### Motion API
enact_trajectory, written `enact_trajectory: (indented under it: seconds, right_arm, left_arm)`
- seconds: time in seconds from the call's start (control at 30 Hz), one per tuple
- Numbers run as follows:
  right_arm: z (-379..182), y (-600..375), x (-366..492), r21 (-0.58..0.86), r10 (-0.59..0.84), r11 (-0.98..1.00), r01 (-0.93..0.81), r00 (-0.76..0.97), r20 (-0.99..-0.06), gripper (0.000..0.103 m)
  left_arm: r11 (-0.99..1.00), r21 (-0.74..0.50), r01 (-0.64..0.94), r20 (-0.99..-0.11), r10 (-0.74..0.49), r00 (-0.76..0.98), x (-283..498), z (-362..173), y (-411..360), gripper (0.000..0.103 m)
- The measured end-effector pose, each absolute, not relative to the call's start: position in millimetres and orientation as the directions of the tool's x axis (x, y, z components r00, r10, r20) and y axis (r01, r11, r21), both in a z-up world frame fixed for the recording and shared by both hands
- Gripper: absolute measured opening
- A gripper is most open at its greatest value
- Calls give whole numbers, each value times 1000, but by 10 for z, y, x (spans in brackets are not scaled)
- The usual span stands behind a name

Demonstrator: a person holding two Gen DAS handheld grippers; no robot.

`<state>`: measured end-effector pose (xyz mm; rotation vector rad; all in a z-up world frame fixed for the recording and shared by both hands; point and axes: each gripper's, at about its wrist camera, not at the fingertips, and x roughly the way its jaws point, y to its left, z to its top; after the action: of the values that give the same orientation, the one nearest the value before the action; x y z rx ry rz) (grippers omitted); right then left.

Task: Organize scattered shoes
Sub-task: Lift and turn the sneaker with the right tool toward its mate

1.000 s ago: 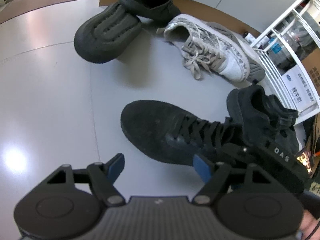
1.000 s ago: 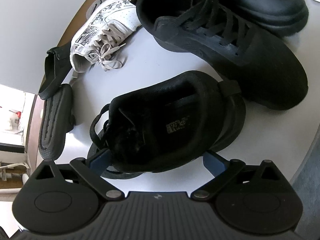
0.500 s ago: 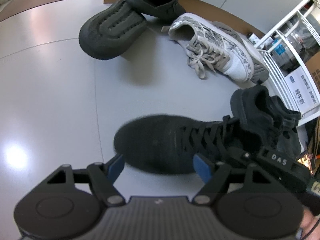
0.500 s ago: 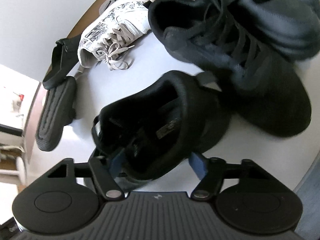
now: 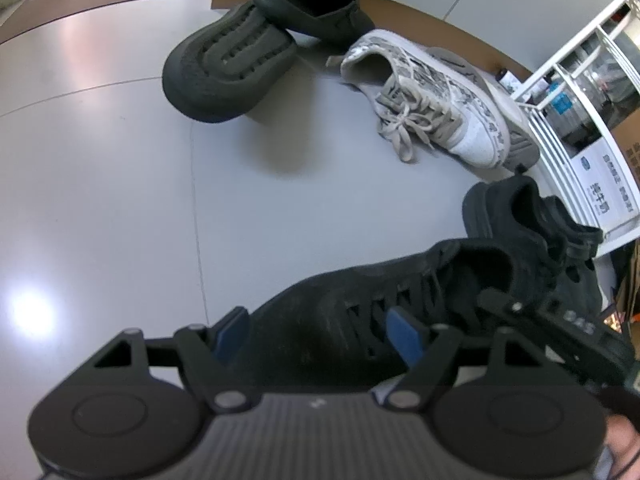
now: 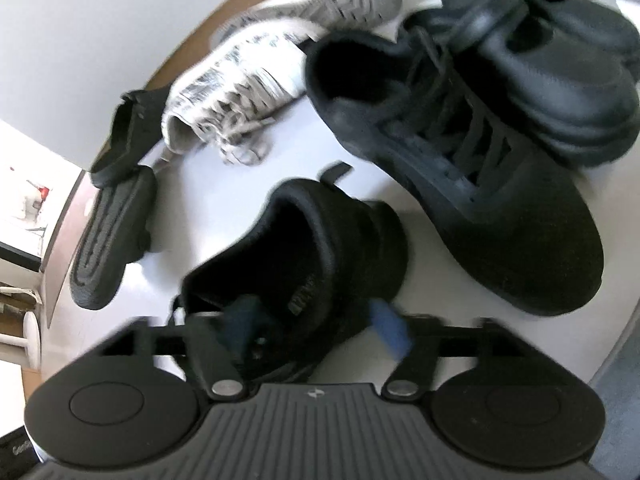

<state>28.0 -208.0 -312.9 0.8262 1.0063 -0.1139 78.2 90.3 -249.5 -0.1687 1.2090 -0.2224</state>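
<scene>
A black lace-up shoe [image 5: 340, 320] lies on the grey floor with its toe between the blue pads of my left gripper [image 5: 317, 337]. That gripper is open, and its pads do not press the shoe. My right gripper [image 6: 316, 328] is at the same shoe's heel [image 6: 320, 248]. Its jaws are opening, with one pad over the shoe's mouth and the other outside the side wall. The right gripper's finger [image 5: 560, 328] shows in the left wrist view. The matching black shoe [image 6: 480, 200] stands just to the right.
A white-and-grey patterned sneaker [image 5: 440, 108] lies beyond, its mate sole-up [image 6: 340, 4]. Two dark grey slip-ons [image 5: 228, 68] [image 5: 312, 4] lie by the wall. A black smooth shoe [image 6: 560, 80] sits far right. A white wire rack [image 5: 580, 120] borders the right.
The black shoe slid and turned toward my left gripper, so its toe now lies between the left pads. My right jaws narrowed on the heel, then widened again and rolled.
</scene>
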Motion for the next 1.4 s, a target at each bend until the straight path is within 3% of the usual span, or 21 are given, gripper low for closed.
enact_trajectory:
  seconds: [0.27, 0.33, 0.47, 0.8, 0.97, 1.0, 1.07, 1.1, 1.13, 1.4]
  right_arm:
    - [-3145, -1772, 283, 543, 313, 739, 399, 512, -800, 88]
    - [-3194, -1736, 311, 547, 330, 742, 387, 499, -802, 74]
    - [-3249, -1754, 337, 567, 354, 735, 372, 503, -789, 68]
    - [-3183, -1861, 405, 559, 330, 762, 328, 545, -770, 40]
    - [-3110, -1907, 425, 563, 324, 763, 318, 566, -758, 36]
    - [-3093, -1920, 424, 569, 325, 757, 321, 571, -754, 37]
    - [-3040, -1923, 427, 572, 320, 756, 319, 582, -747, 61]
    - [-3023, -1916, 422, 570, 317, 758, 317, 584, -747, 83]
    - [-3006, -1910, 416, 569, 315, 760, 315, 587, -746, 93]
    - [-3040, -1737, 428, 536, 323, 790, 296, 543, -775, 93]
  left_arm:
    - [967, -248, 58, -905, -253, 342, 780, -2496, 937, 78]
    - [966, -251, 61, -906, -257, 336, 777, -2513, 937, 78]
    - [965, -255, 59, -908, -260, 330, 780, -2532, 938, 78]
    - [964, -257, 62, -907, -263, 328, 753, -2536, 921, 78]
    - [964, -257, 64, -907, -264, 330, 750, -2533, 906, 78]
    - [964, -257, 63, -906, -263, 330, 751, -2534, 907, 78]
    - [965, -256, 58, -906, -260, 333, 757, -2535, 916, 78]
    - [965, -255, 55, -906, -258, 335, 760, -2531, 923, 78]
    - [966, -254, 51, -906, -256, 338, 764, -2527, 930, 78]
    - [967, -251, 27, -903, -245, 354, 781, -2501, 1015, 78]
